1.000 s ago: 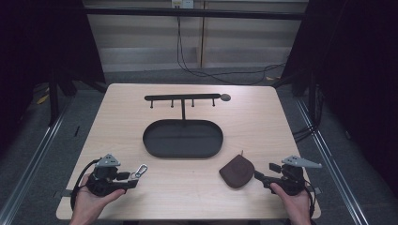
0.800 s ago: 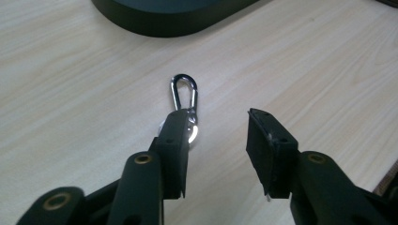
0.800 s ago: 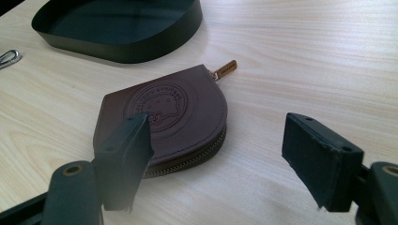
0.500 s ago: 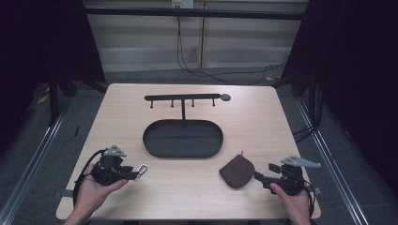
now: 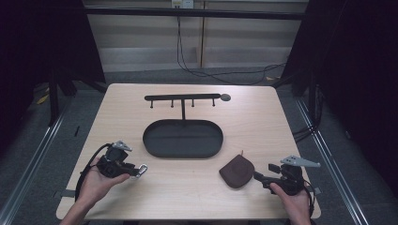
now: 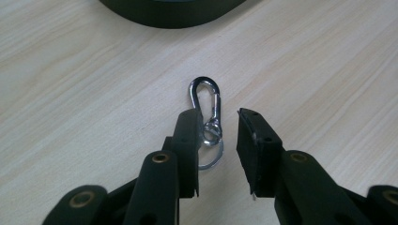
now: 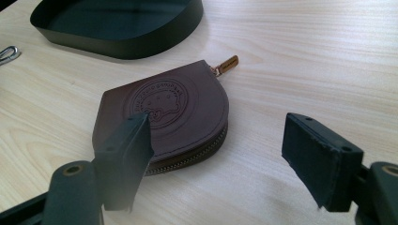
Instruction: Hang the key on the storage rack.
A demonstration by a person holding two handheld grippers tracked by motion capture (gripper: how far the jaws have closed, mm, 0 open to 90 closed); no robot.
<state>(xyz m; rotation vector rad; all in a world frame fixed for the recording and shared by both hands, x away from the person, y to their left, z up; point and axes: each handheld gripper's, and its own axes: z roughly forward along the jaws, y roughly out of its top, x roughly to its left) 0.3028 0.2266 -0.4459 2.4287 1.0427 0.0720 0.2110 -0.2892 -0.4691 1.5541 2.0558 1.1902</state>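
A silver carabiner clip (image 5: 141, 169) with a key ring lies on the wooden table (image 5: 263, 126) at the front left. My left gripper (image 5: 135, 170) points at it. In the left gripper view the clip's swivel ring (image 6: 211, 131) sits between the jaws of the left gripper (image 6: 217, 127), close to the left pad, with a gap on the right. The jaws have just been closing around it. A brown leather coin pouch (image 5: 237, 171) lies at the front right. My right gripper (image 5: 258, 177) stands wide open just before the pouch (image 7: 164, 108), its left jaw over the pouch's near edge.
A black oval tray (image 5: 183, 154) sits in the middle of the table, and its wall also shows in the right gripper view (image 7: 117, 44). Behind it stands a black hook rack (image 5: 182, 98). Cables trail from both grippers at the table's front edge.
The left hand has moved a little away from the front edge toward the clip, and its jaws have narrowed around the clip's ring. The right hand and the pouch have stayed put.
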